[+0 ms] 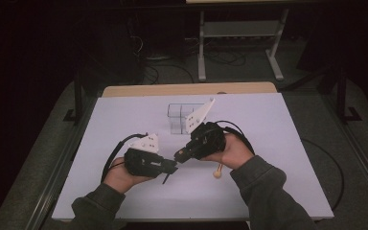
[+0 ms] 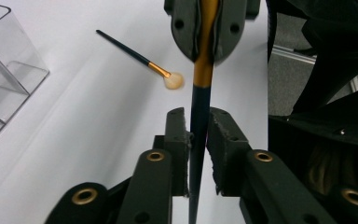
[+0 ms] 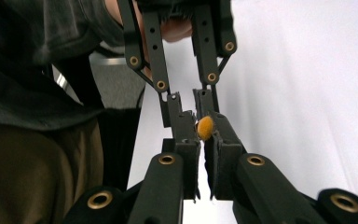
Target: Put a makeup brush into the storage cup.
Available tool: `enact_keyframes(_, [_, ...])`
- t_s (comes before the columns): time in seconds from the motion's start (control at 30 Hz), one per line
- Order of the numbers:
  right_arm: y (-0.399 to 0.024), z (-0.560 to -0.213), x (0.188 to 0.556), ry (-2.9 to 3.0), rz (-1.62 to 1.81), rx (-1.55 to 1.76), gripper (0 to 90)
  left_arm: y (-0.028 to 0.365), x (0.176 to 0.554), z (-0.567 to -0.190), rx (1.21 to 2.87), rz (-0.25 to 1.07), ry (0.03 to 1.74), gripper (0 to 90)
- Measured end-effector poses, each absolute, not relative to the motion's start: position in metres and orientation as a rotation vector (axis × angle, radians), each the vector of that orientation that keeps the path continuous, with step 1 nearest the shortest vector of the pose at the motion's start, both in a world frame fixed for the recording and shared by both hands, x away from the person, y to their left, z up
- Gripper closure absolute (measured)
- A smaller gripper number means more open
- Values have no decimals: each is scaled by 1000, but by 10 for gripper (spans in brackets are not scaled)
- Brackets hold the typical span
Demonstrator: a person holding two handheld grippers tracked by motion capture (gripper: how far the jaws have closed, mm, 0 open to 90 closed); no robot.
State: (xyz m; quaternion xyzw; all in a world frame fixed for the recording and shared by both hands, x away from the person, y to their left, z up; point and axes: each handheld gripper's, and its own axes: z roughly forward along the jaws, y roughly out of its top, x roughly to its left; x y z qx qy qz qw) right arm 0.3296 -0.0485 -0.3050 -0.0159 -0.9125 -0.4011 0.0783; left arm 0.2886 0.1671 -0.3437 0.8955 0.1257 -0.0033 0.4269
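Note:
A make-up brush with a dark blue handle (image 2: 198, 121) and a gold ferrule (image 2: 205, 56) is held between both grippers above the white table (image 1: 268, 143). My left gripper (image 2: 196, 116) is shut on the handle, its pads against both sides. My right gripper (image 2: 208, 46), facing it, is shut on the ferrule. In the right gripper view the brush's orange tip (image 3: 205, 127) pokes out between my right gripper's (image 3: 204, 128) pads, with the left gripper (image 3: 186, 100) opposite. In the high view the left gripper (image 1: 172, 166) and right gripper (image 1: 178, 154) meet tip to tip at mid-table.
A second brush (image 2: 135, 55) with a pale fluffy head (image 1: 217, 172) lies flat on the table, beside the person's right hand. A clear plastic compartment holder (image 1: 181, 117) stands behind the grippers. A table frame (image 1: 239, 43) and cables are on the floor beyond.

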Motion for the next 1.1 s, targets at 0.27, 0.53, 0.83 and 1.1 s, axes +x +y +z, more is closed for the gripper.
enact_keyframes(0.27, [-40,-302,329,-2788,-1112,12,833,165,289,-339,2233,-15,312,776])
enact_keyframes(0.53, [-41,-300,330,-2765,-1138,9,822,167,289,-337,2193,-7,320,828])
enact_keyframes(0.83, [-41,-298,330,-2762,-1146,-10,832,168,291,-339,2202,-11,315,829])
enact_keyframes(1.1, [-39,-299,331,-2792,-1112,34,833,164,293,-343,2225,-69,358,729])
